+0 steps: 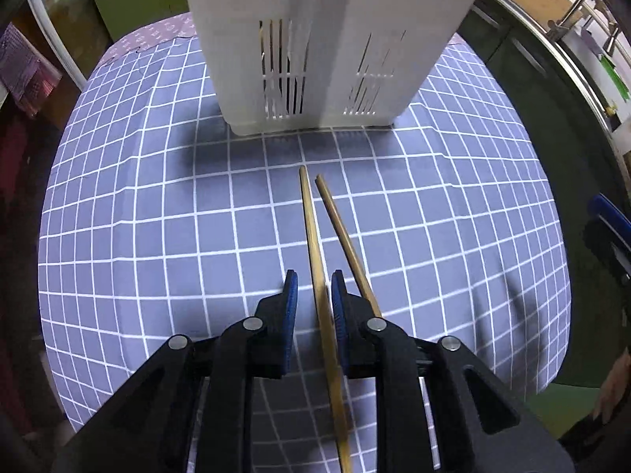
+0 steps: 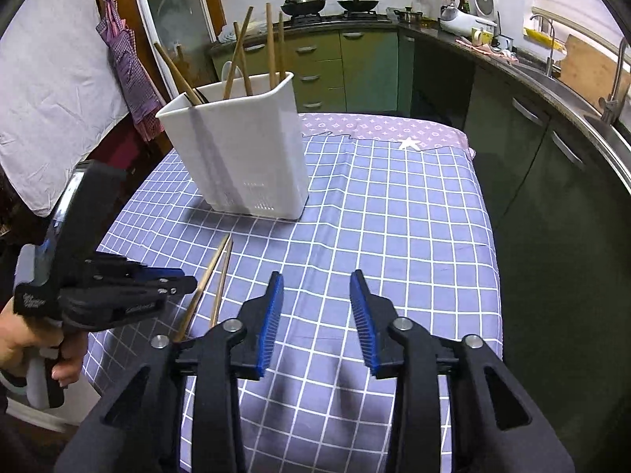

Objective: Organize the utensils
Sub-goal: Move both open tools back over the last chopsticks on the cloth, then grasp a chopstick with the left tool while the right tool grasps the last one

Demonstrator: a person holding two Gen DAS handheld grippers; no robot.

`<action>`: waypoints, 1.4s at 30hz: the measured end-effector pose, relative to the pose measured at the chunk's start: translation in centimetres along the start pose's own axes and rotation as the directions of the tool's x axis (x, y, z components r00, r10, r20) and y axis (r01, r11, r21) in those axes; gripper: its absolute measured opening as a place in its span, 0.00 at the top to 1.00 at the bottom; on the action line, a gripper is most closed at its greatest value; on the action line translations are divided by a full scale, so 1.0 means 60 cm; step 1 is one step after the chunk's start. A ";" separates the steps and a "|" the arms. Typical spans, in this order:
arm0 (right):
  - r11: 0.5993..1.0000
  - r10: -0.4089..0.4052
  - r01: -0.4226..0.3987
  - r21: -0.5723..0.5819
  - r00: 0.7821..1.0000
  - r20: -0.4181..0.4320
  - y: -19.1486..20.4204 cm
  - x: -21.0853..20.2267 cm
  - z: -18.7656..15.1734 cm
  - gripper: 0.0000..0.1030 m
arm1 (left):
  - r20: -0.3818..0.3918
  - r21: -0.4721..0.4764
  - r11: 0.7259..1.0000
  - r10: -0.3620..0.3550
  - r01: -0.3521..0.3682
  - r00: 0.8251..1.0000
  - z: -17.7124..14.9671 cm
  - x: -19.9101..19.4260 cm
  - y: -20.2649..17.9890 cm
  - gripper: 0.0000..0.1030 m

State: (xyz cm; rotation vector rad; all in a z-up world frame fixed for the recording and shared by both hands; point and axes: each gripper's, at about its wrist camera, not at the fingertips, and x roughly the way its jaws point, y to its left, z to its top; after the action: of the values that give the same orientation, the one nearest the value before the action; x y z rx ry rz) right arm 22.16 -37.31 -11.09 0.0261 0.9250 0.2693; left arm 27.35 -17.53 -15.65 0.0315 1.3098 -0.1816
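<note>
Two chopsticks [image 1: 315, 236] lie on the checked tablecloth [image 1: 157, 236] in front of me, their far tips close together and pointing toward the white utensil holder [image 1: 327, 39]. One of them runs back between the blue pads [image 1: 291, 295] of my left gripper [image 1: 313, 287]; it sits close against the right-hand pad, with a gap to the left-hand pad, so my left jaws are parted around it and not clamped. The other chopstick [image 1: 347, 240] angles off to the right and passes outside that same finger. From my right-wrist view the pair [image 2: 215, 276] shows as a narrow V on the cloth, just beside my left gripper [image 2: 173, 287], which hangs low over the table's near left side, held by my left hand [image 2: 23, 347].

The holder [image 2: 244, 149] stands upright on the cloth beyond the chopsticks, apart from their tips. Several more wooden sticks [image 2: 272, 39] stand inside it, leaning at different angles, and slotted vents mark the lower part of its wall.

My right gripper [image 2: 317, 280] hovers over bare cloth to the right of the pair, jaws spread wide with nothing between them.

Beyond the table are green kitchen cabinets [image 2: 347, 67], two woks [image 2: 303, 2] on a stove, and a sink with a faucet [image 2: 615, 79] along the right counter.
</note>
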 end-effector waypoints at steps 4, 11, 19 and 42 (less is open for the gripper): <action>1.000 0.013 -0.013 0.008 1.000 0.002 -0.003 0.000 0.002 0.65 | -0.010 -0.007 1.000 0.010 -0.010 1.000 0.011 0.011 -0.006 0.84; 1.000 0.028 -0.028 0.011 1.000 -0.012 0.000 0.009 0.004 0.65 | -0.031 0.008 1.000 0.024 -0.024 0.999 0.013 0.037 -0.031 0.83; 1.000 0.026 -0.026 0.010 1.000 -0.014 0.002 0.007 0.005 0.62 | -0.024 0.035 0.999 0.039 -0.038 0.999 0.010 0.050 -0.061 0.84; 1.000 0.031 -0.030 0.006 0.998 -0.056 0.003 0.022 0.001 0.57 | 0.231 0.063 0.998 -0.043 0.029 0.972 -0.053 -0.109 0.030 0.94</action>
State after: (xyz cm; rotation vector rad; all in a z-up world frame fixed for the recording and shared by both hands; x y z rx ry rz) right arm 22.92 -36.83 -12.05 0.0379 0.9813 0.2971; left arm 22.95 -14.59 -10.33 0.0357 1.0714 -0.2475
